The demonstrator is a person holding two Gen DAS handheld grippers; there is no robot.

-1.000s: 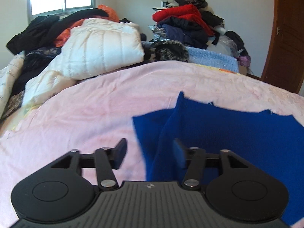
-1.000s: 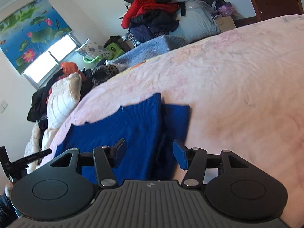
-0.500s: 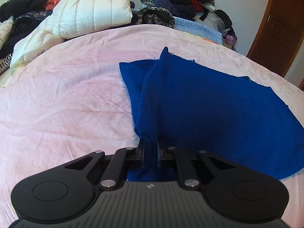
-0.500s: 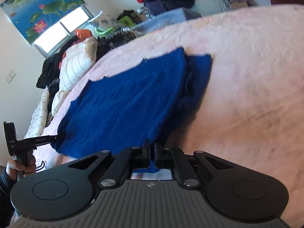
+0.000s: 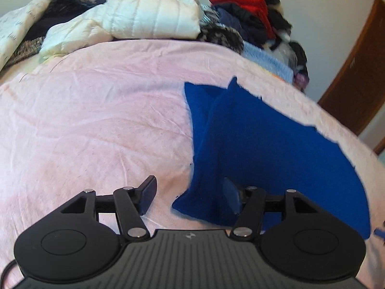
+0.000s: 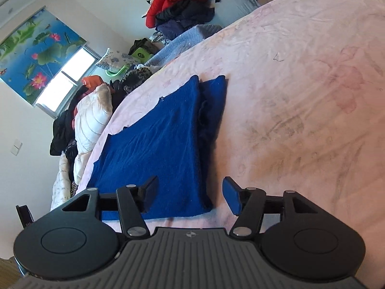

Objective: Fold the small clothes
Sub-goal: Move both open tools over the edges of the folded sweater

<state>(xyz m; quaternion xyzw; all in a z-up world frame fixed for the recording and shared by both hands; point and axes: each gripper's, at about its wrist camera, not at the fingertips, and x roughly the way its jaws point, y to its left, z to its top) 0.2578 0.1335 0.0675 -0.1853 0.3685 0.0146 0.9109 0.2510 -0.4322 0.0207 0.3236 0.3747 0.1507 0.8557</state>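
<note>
Left wrist view first: we see our left gripper [image 5: 190,193] with its jaws spread wide and nothing clamped between them. A near corner of the blue knit garment [image 5: 264,149] lies in the gap, and the right pad is over the blue cloth, but we cannot tell whether the pad touches it. The garment lies on the pink bedspread [image 5: 96,125]; its left side is folded over, so a narrower flap of the same blue shows at its far left edge. Beyond the garment, at the far end of the bedspread, sit a cream quilted jacket [image 5: 149,16] and, to the right of that, a heap of red and dark clothes [image 5: 247,9]. A brown door [image 5: 356,86] stands right of the garment, past the bed.

From the right wrist view, our right gripper [image 6: 190,193] is likewise wide open and grips nothing. The near right corner of the blue knit garment [image 6: 163,144] lies between its fingers, with the left pad over the blue cloth and the right pad over bare pink bedspread [image 6: 300,96] just beside the garment's edge. Along that right edge a folded layer is visible. Beyond the garment, the same red and dark clothes [image 6: 178,4] are piled against the wall, and to its left a lotus-print window blind [image 6: 36,55] hangs above a bright window.
</note>
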